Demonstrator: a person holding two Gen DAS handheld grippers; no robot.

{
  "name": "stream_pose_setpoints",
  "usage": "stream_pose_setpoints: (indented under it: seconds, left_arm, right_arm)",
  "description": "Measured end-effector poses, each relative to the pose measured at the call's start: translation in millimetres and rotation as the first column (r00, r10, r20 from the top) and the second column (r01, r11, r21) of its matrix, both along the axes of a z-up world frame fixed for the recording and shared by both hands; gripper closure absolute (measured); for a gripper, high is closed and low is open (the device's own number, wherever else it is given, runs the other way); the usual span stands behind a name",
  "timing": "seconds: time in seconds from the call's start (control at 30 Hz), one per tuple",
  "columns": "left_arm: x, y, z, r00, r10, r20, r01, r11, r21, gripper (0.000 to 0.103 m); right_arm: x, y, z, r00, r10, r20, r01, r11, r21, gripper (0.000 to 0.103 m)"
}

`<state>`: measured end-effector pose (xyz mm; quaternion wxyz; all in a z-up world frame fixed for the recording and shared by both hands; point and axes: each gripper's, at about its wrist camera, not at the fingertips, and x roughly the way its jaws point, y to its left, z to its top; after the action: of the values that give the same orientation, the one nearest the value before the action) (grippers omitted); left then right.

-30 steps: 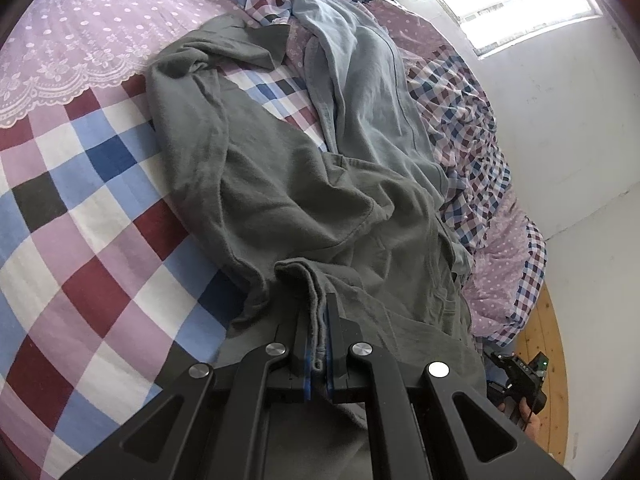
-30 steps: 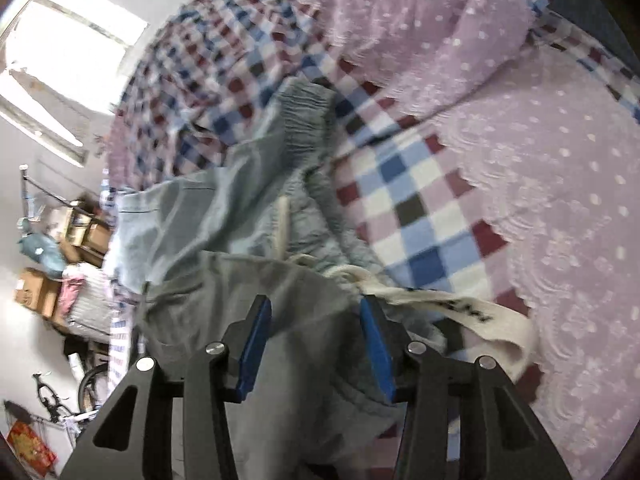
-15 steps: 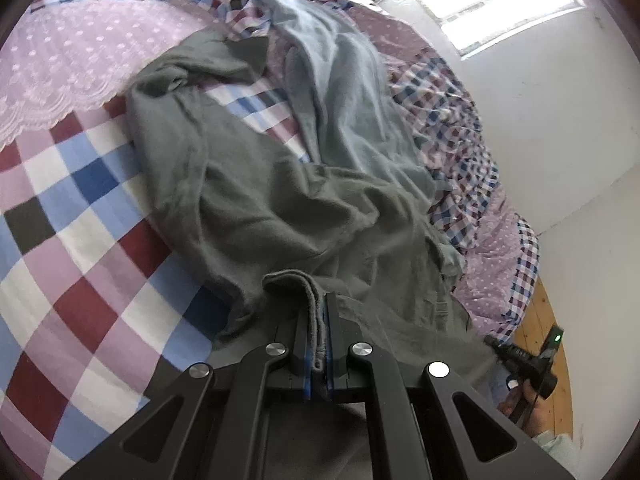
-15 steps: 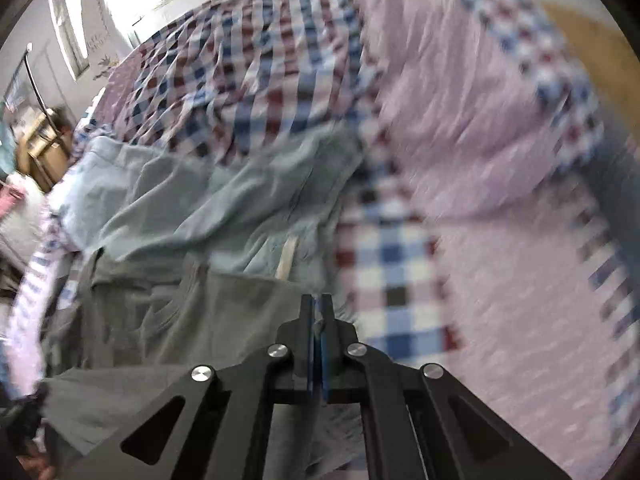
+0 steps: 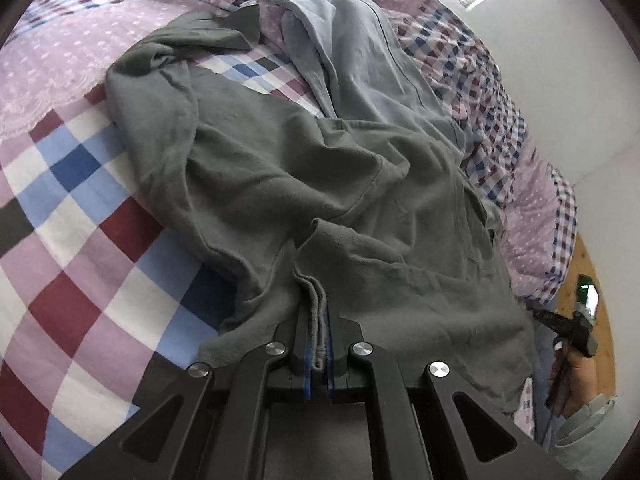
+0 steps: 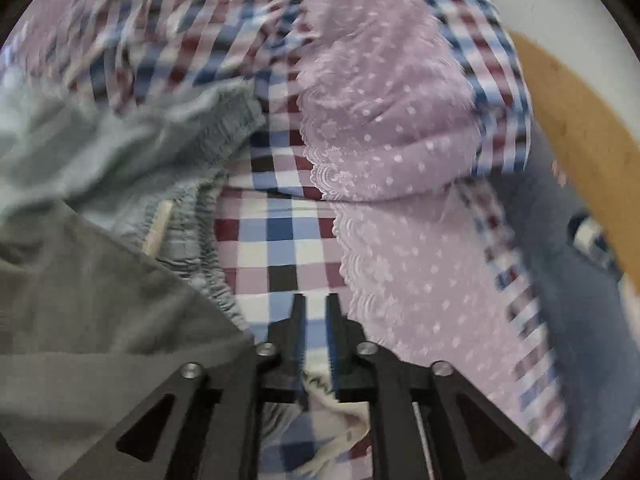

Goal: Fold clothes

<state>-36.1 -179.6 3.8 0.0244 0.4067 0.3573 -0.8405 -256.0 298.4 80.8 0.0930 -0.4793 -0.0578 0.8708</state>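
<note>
Grey T-shirt (image 5: 288, 184) lies crumpled across checked bedspread (image 5: 80, 216), spread diagonally over bed. Left gripper (image 5: 318, 320) jaws clamped on folded hem of grey T-shirt at its near edge. Pale blue garment (image 5: 360, 60) lies just beyond T-shirt, touching and partly under it. Right gripper (image 6: 316, 320) jaws slightly apart, nothing between tips, over bedspread just right of T-shirt; view blurred. Cream cloth (image 6: 336, 412) lies beneath right gripper base.
</note>
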Motion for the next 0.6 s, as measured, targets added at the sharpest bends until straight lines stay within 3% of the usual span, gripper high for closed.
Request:
stream_pose_setpoints:
  seconds: [0.03, 0.07, 0.13, 0.2, 0.3, 0.4, 0.5, 0.6]
  left_arm:
    - [-0.2, 0.8, 0.1, 1.000, -0.005, 0.003, 0.005, 1.000, -0.003, 0.097]
    - [0.3, -0.1, 0.3, 1.000, -0.007, 0.003, 0.007, 1.000, 0.012, 0.094]
    - [1.5, -1.4, 1.7, 1.000, -0.008, -0.006, 0.008, 0.999, 0.037, 0.084]
    - [4.7, -2.9, 5.7, 1.000, -0.010, -0.029, 0.012, 0.998, 0.067, 0.061]
    - [11.4, -3.5, 19.7, 0.998, 0.018, -0.064, -0.014, 0.997, 0.075, 0.036]
    - [22.9, -2.9, 35.5, 0.991, 0.058, -0.120, -0.052, 0.997, 0.054, 0.029]
    - [33.4, 0.0, 50.3, 0.981, 0.077, -0.177, -0.074, 0.997, 0.026, 0.029]
    - [38.0, 9.9, 59.8, 0.974, 0.057, -0.219, -0.061, 0.998, -0.011, 0.029]
  right_arm:
    - [15.3, 5.1, 3.9, 1.000, 0.009, -0.025, -0.010, 0.997, -0.072, 0.062]
    - [31.3, 9.9, 7.8, 0.999, 0.017, -0.050, -0.024, 0.989, -0.144, 0.056]
    - [71.0, 12.4, 11.4, 0.995, 0.057, -0.080, -0.075, 0.965, -0.252, 0.057]
    - [106.2, 11.8, 6.9, 0.990, 0.121, -0.069, -0.135, 0.954, -0.268, 0.057]
    - [158.1, 11.3, -13.3, 0.977, 0.211, -0.018, -0.207, 0.934, -0.291, 0.057]
    - [189.7, 18.8, -35.4, 0.973, 0.228, 0.016, -0.209, 0.915, -0.345, 0.057]
    - [203.3, 22.6, -51.4, 0.974, 0.225, 0.001, -0.205, 0.892, -0.402, 0.057]
    - [200.9, 10.3, -55.6, 0.964, 0.265, -0.021, -0.253, 0.890, -0.380, 0.057]
